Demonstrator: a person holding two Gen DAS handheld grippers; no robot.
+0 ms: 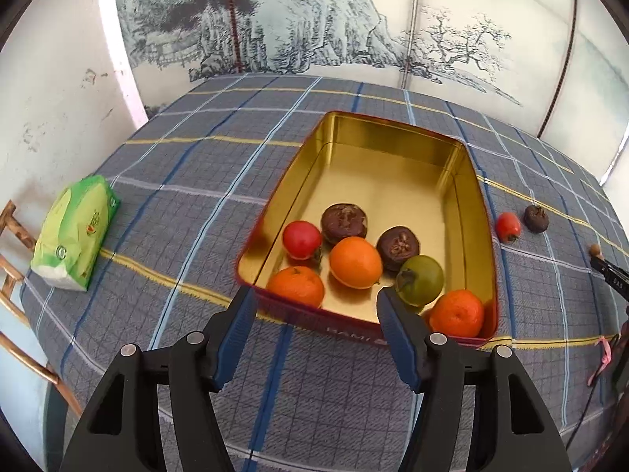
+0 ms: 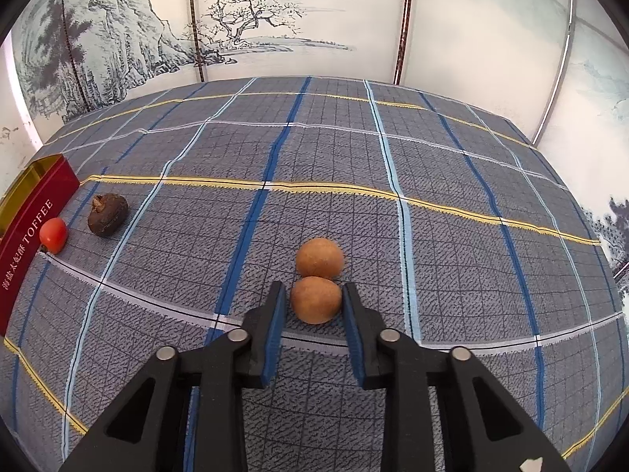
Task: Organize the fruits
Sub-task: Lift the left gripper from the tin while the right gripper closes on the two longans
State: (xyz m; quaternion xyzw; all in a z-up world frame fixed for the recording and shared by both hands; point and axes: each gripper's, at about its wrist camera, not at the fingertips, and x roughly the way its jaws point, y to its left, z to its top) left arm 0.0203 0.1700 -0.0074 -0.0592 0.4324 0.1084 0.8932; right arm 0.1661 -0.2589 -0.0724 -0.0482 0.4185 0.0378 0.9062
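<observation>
A red tin with a gold inside (image 1: 393, 149) holds several fruits: three oranges (image 1: 355, 262), a red fruit (image 1: 302, 239), a green one (image 1: 420, 280) and two dark brown ones (image 1: 344, 223). My left gripper (image 1: 312, 303) is open and empty, just above the tin's near edge. A small red fruit (image 2: 53, 235) and a dark brown fruit (image 2: 107, 214) lie on the cloth beside the tin (image 2: 31, 236). My right gripper (image 2: 313, 299) is open, its fingers on either side of the nearer of two tan round fruits (image 2: 316, 299); the other (image 2: 319, 257) lies just behind it.
The table has a grey-blue plaid cloth (image 2: 354, 149). A green tissue pack (image 1: 74, 232) lies at its left edge, by a wooden chair (image 1: 15, 275). A painted screen (image 2: 314, 19) stands behind the table. The right gripper's tip shows in the left wrist view (image 1: 609, 271).
</observation>
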